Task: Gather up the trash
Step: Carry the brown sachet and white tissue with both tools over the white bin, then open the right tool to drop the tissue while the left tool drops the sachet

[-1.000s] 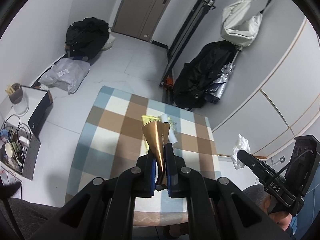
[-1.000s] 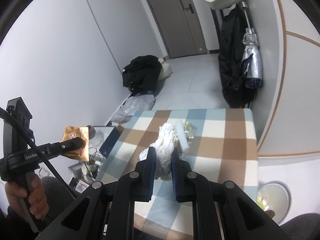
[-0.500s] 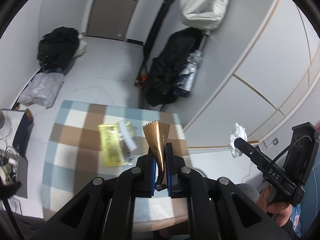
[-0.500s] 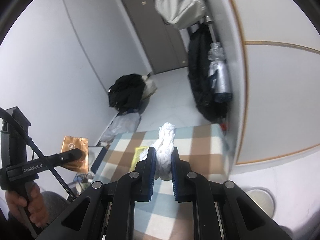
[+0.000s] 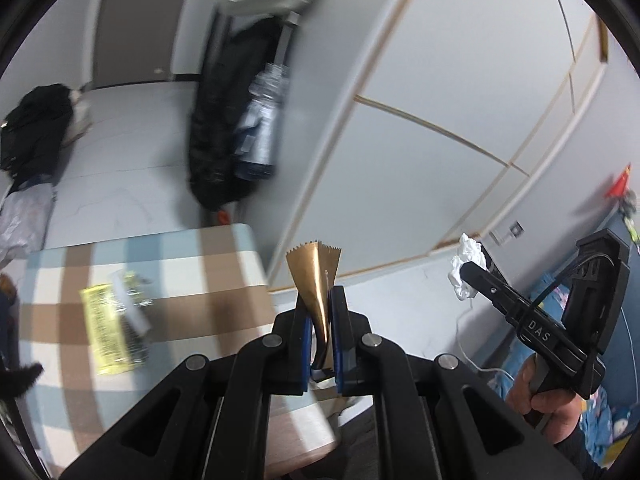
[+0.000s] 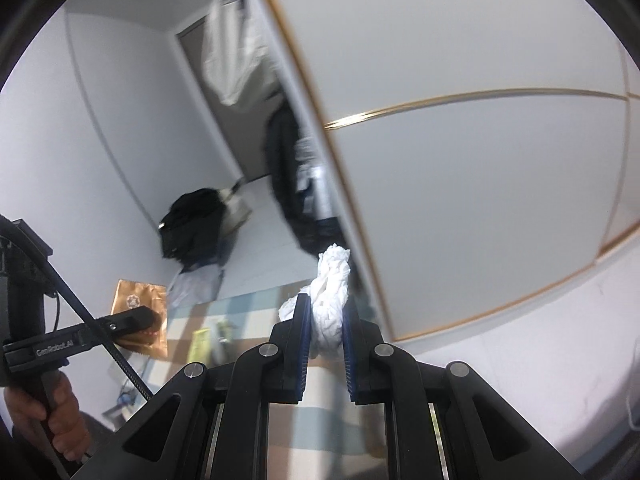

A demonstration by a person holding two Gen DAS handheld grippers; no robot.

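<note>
My left gripper (image 5: 321,300) is shut on a gold foil wrapper (image 5: 316,276) with a serrated top edge, held in the air past the table's right edge. My right gripper (image 6: 324,312) is shut on a crumpled white tissue (image 6: 332,292). The left wrist view also shows the right gripper (image 5: 476,268) at the right with the tissue (image 5: 464,268), a hand on its handle. In the right wrist view the left gripper (image 6: 140,316) appears at the left with the gold wrapper (image 6: 138,300). A yellow wrapper (image 5: 106,324) and a clear one beside it lie on the checked table (image 5: 192,264).
White wardrobe doors (image 5: 440,100) with thin gold trim fill the right side. Dark jackets and a folded umbrella (image 5: 256,140) hang by the doorway. Black bags (image 5: 32,128) lie on the white floor at the far left. Blue patterned fabric (image 5: 608,420) shows at the lower right.
Both grippers have swung to the right, away from the table and toward the wardrobe wall, each still holding its piece of trash. The table has slid to the left in both views.
</note>
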